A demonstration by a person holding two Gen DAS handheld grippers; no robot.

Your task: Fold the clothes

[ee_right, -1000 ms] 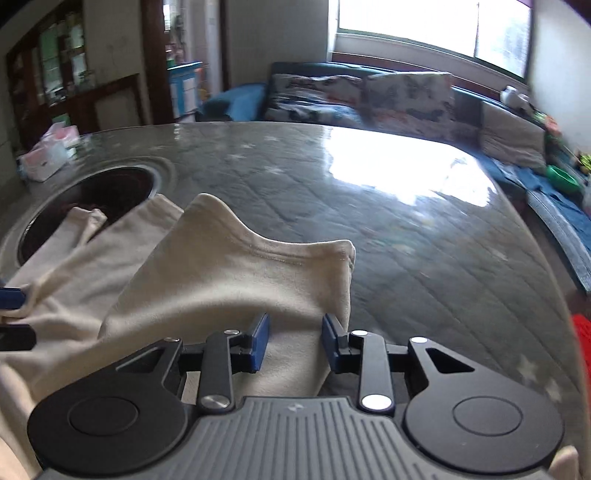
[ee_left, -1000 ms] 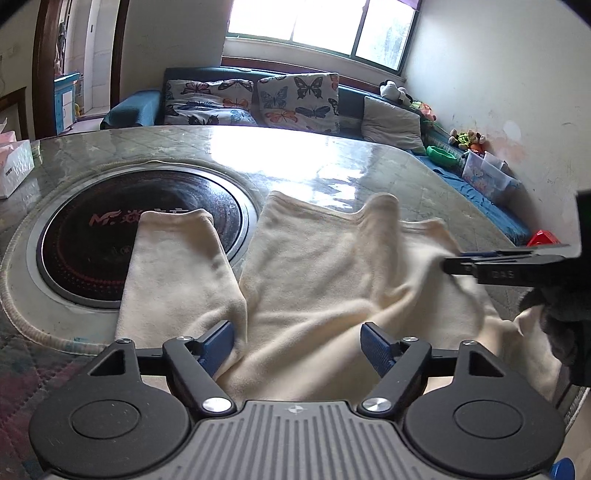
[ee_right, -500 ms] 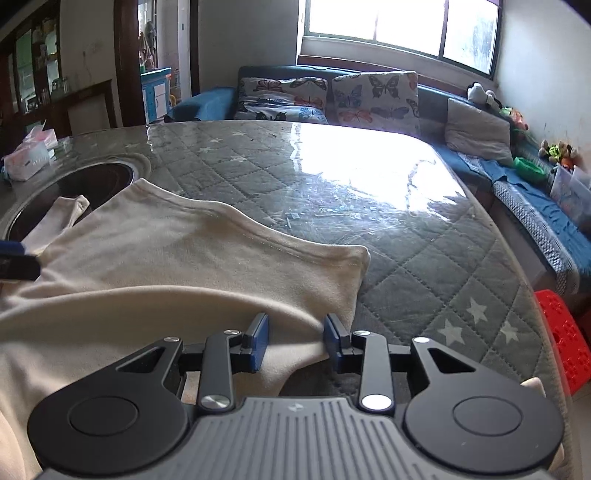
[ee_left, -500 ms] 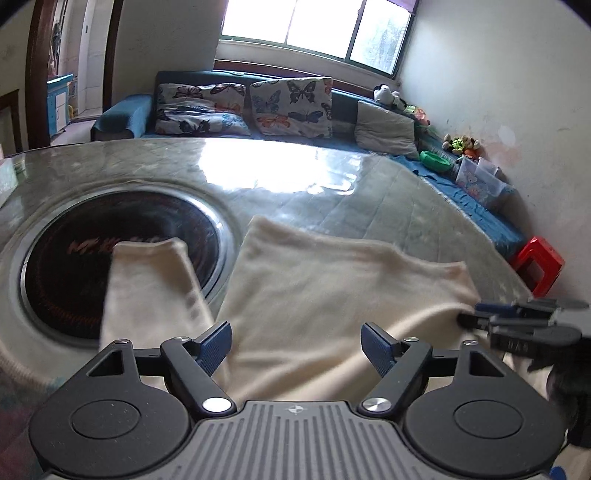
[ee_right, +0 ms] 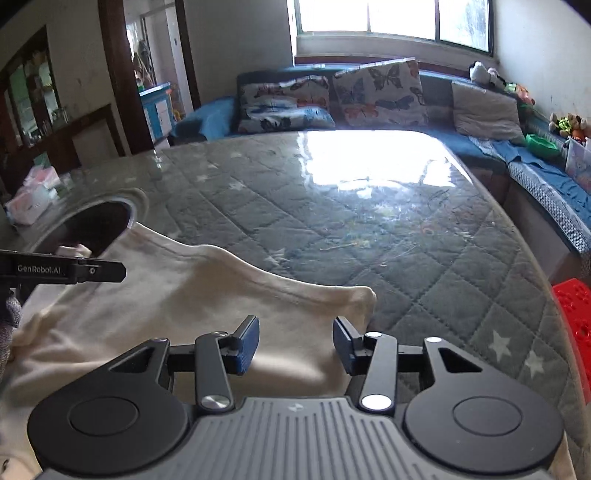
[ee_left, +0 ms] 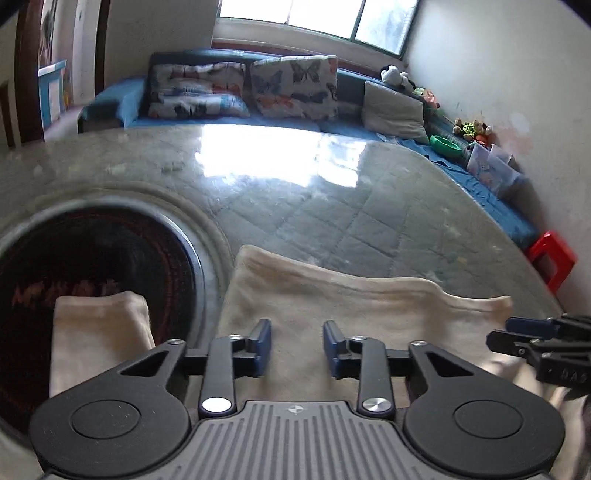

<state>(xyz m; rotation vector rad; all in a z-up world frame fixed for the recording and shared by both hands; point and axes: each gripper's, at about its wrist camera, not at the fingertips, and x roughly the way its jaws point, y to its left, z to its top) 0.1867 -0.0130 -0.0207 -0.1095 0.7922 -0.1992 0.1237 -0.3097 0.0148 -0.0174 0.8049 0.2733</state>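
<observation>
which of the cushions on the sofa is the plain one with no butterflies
The grey cushion, rightmost of the three, next to the stuffed toy. The two butterfly cushions to its left are patterned.

A wide window [ee_right: 391, 16] above a blue sofa [ee_right: 207, 116] lets in daylight that glares off the glossy, quilted star-patterned table [ee_right: 369, 221]. Butterfly-print cushions [ee_right: 380, 94] and a plain grey cushion [ee_right: 484, 109] lean along the sofa back, with plush toys [ee_right: 565, 123] and a green bowl [ee_right: 541, 144] further along the bench. A white, scuffed wall [ee_left: 498, 74] stands on the right, a red stool [ee_left: 552, 258] at its foot. A dark wooden doorframe [ee_right: 114, 74] opens on the left.
</observation>
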